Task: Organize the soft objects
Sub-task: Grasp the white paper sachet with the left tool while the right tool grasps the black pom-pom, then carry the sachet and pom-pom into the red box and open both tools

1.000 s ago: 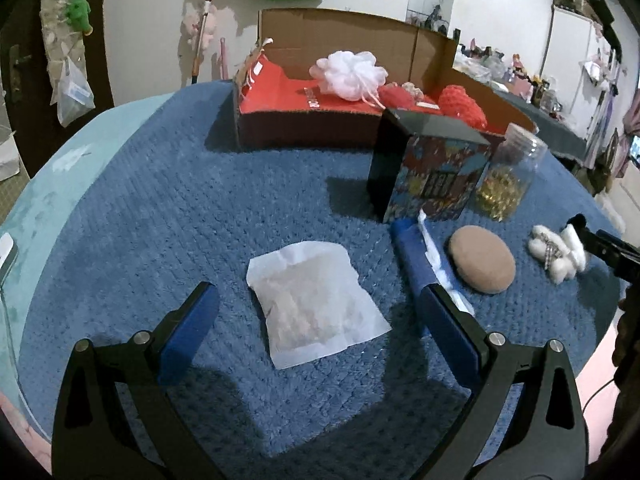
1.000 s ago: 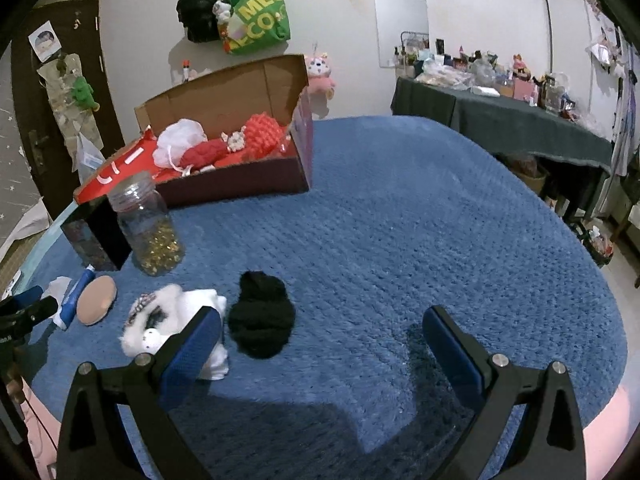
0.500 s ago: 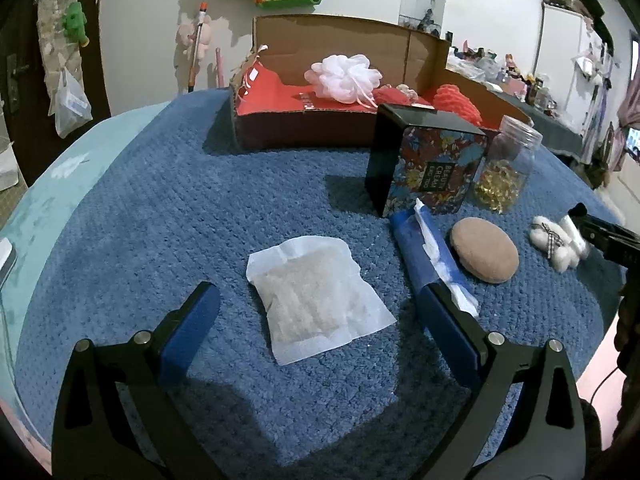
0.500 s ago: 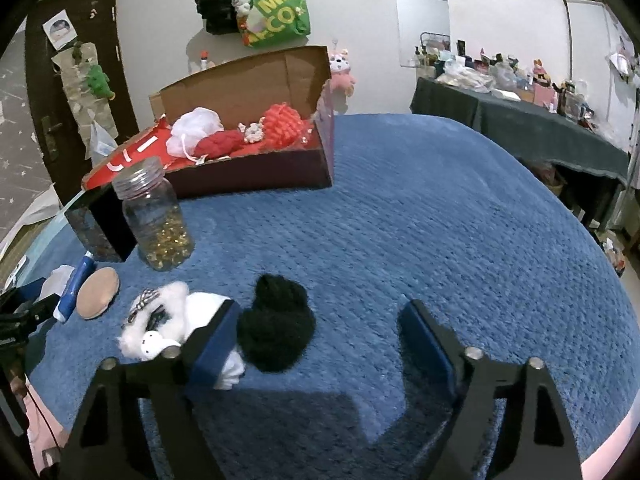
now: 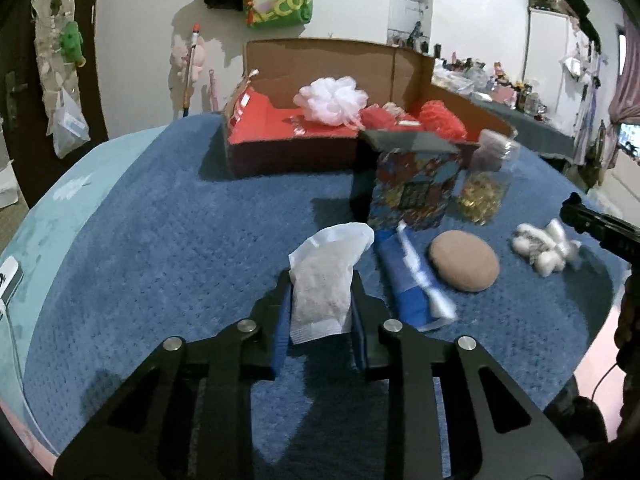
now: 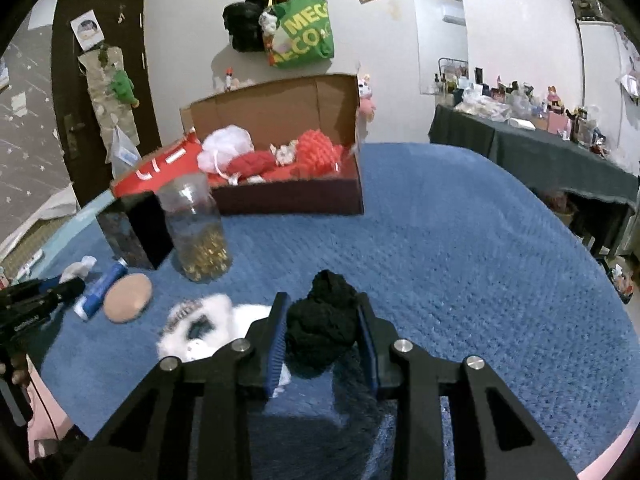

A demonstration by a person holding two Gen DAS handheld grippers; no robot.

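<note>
My left gripper (image 5: 320, 285) is shut on a white paper pouch (image 5: 332, 248) filled with pale stuffing, pinching its lower half just above the blue blanket. In the right wrist view, the jaws of my right gripper (image 6: 322, 304) are closing, and both blue pads press on a black knitted bundle (image 6: 320, 320). A white fluffy toy (image 6: 208, 320) lies just left of that bundle, touching the left finger. At the back stands an open cardboard box (image 5: 296, 152) with a red lining, holding a white mesh puff (image 5: 332, 100) and red knitted pieces.
Right of the pouch lie a blue tube (image 5: 412, 280) and a tan round pad (image 5: 464, 260). Behind them stand a patterned box (image 5: 412, 188) and a glass jar (image 6: 198, 232) of gold bits. A dark-clothed side table (image 6: 560, 160) stands far right.
Both grippers went from wide open to closed. The left one closed on the white pouch, which now stands up between its pads. The right one closed around the black bundle.
</note>
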